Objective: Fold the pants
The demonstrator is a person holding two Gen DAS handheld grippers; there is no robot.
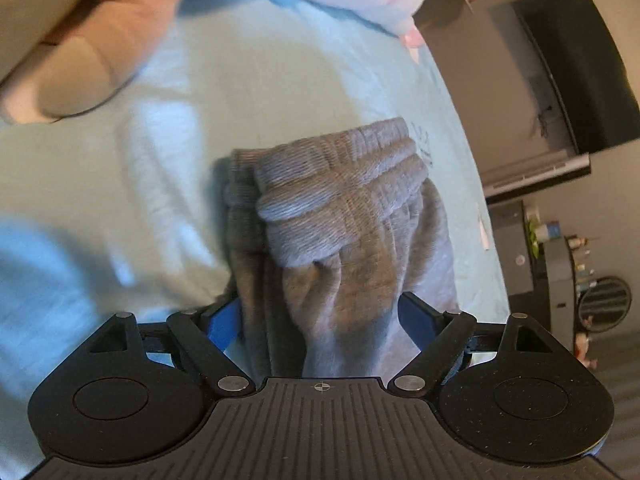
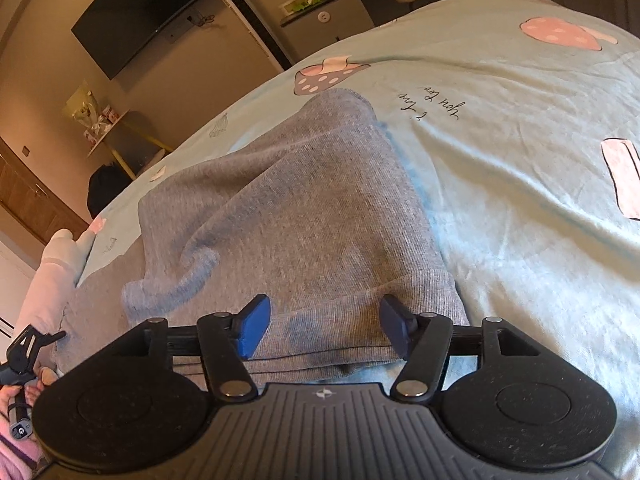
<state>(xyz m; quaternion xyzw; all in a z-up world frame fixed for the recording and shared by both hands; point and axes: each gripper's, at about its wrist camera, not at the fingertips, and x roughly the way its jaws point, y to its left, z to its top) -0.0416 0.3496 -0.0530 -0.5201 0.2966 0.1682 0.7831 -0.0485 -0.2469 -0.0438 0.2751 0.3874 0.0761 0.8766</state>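
Currently, folded grey knit pants [image 2: 304, 208] lie on the pale blue printed bedsheet [image 2: 520, 152]; left gripper [image 1: 326, 320] jaws stand apart astride the fabric; right gripper [image 2: 324, 330] jaws stand apart over its folded edge.

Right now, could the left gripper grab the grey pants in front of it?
Probably yes. The left gripper stands open with the grey pants bunched between its blue pads, and nothing lies in the way on the blue sheet.
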